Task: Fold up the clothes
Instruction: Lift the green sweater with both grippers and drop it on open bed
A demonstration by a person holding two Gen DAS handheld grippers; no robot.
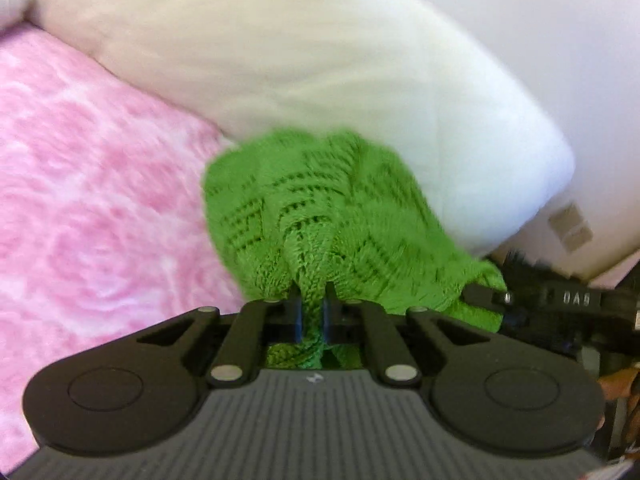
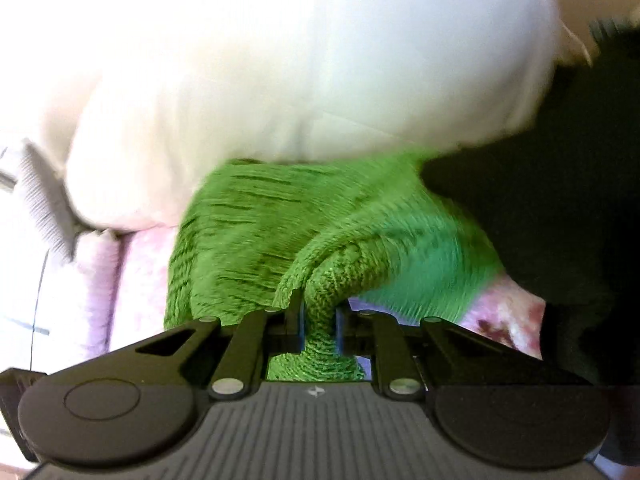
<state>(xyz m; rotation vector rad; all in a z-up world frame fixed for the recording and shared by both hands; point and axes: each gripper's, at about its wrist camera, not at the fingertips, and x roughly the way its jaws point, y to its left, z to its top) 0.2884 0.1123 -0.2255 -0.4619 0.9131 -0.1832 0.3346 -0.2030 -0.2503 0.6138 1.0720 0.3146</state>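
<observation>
While one green knit garment [image 1: 320, 208] hangs bunched over the pink blanket [image 1: 92, 184] before one white pillow [image 1: 320, 60], two grippers, left gripper [image 1: 313, 296] and right gripper [image 2: 318, 300], each pinch it.

Left wrist view: the knitted garment [image 1: 320, 208] lies on the fleece blanket [image 1: 92, 184], its far edge against the pillow [image 1: 320, 64] behind it. The left gripper [image 1: 313, 304] pinches a fold at its near edge; the right gripper [image 1: 560, 300] meets the garment's right side, the blanket spreading left.
</observation>
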